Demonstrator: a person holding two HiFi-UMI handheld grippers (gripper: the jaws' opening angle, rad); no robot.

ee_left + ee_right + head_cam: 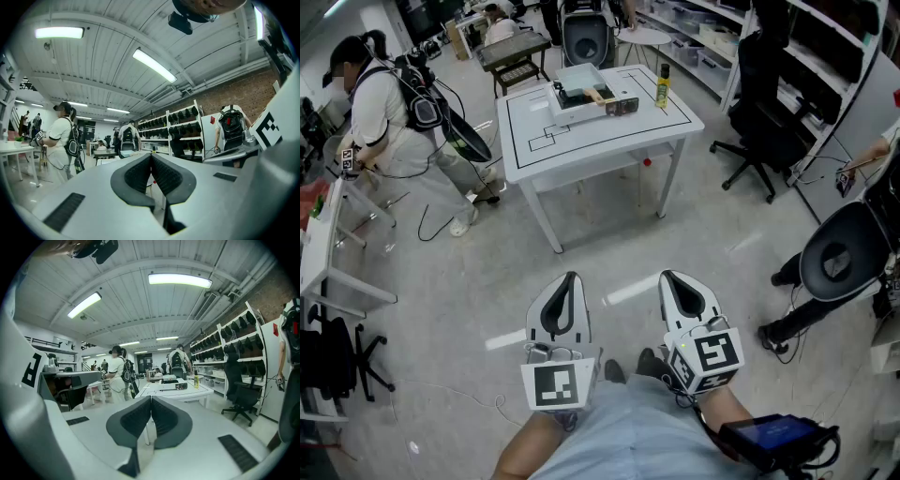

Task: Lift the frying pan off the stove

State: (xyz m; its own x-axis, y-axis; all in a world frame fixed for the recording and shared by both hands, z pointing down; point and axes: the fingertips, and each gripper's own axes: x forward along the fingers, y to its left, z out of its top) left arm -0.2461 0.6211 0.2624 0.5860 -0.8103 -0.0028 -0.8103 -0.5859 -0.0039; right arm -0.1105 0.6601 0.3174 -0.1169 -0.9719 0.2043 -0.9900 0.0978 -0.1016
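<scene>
Plainly the lift has not begun: the frying pan point(578, 91) sits on the stove point(614, 106) on the white table point(534, 141), well apart from us across open floor, with a yellow bottle point(662, 86) near it. Our left gripper point(570, 281) and right gripper point(670, 279) hang low in front of us, each with its jaws pressed together on nothing. We judge that everything is left: walk up, open a gripper, take the handle and raise the pan.
</scene>
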